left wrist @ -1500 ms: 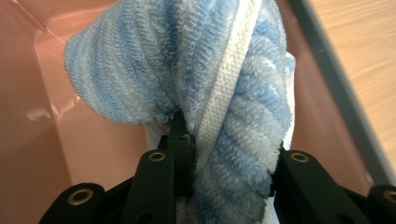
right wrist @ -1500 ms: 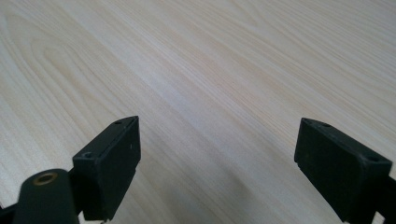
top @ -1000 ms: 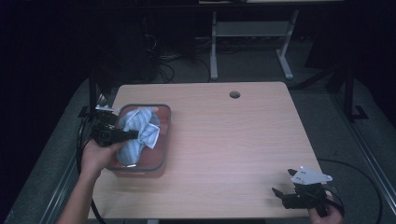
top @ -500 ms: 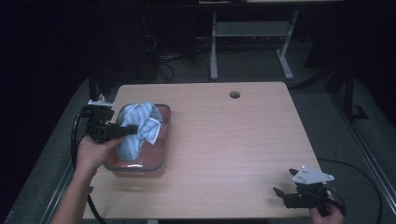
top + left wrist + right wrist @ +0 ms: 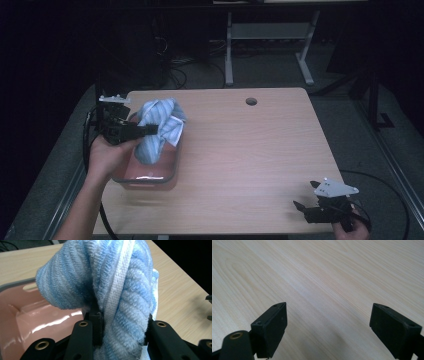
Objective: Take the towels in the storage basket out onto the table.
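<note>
Filling the middle of the high view, a pale wooden table [image 5: 240, 155] with a round cable hole [image 5: 251, 101] near its far edge stands on grey carpet in a dark room; a white desk frame [image 5: 270, 45] and loose cables sit in the upper part of the frame. The surroundings are too dark to read, and the person's forearms are cut off at the bottom edge.

At the left of the frame, a clear pinkish tub [image 5: 150, 172] rests on the table. In the left gripper view, what shows of its inside [image 5: 30, 315] is bare and glossy, though the towel hides much of it.

The left gripper [image 5: 150, 131] has its jaws clamped on a blue-and-white striped towel [image 5: 160, 125], bunched and hanging above the tub's far end; the cloth [image 5: 120, 290] is pinched tight between both pads.

The right gripper [image 5: 312, 207], at the lower right, has its jaws spread wide over bare wood [image 5: 319, 290], holding nothing.
</note>
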{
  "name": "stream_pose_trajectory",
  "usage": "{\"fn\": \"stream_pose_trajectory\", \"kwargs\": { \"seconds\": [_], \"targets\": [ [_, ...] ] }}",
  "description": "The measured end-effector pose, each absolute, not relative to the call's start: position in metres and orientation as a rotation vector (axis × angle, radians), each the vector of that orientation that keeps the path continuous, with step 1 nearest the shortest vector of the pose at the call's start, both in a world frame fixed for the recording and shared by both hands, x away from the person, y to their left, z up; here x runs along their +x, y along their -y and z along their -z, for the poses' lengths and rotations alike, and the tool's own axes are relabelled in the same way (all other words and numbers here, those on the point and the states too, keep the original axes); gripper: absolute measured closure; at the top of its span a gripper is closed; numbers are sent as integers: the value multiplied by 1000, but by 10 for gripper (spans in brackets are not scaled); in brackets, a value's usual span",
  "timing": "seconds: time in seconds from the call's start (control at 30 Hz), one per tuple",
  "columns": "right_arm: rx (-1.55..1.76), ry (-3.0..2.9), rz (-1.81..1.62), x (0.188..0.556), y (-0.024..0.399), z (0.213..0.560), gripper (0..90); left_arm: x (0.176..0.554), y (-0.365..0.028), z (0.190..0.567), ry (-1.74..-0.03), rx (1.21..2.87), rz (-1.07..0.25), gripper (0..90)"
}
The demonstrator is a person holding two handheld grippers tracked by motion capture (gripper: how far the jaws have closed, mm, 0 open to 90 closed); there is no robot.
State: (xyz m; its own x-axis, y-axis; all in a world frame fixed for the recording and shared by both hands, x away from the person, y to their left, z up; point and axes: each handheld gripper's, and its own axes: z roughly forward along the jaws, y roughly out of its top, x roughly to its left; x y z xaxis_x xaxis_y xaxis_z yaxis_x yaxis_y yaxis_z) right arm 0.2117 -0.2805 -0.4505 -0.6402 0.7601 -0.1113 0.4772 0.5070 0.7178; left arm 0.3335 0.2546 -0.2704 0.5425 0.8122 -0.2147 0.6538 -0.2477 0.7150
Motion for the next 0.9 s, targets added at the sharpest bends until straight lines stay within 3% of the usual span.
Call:
{"fn": "stream_pose_trajectory", "kwargs": {
  "seconds": [0.9],
  "targets": [
    [1024,-2340,-933,213,281,451,139,353,-173,259,-1051,2069,-199,667]
  ]
}}
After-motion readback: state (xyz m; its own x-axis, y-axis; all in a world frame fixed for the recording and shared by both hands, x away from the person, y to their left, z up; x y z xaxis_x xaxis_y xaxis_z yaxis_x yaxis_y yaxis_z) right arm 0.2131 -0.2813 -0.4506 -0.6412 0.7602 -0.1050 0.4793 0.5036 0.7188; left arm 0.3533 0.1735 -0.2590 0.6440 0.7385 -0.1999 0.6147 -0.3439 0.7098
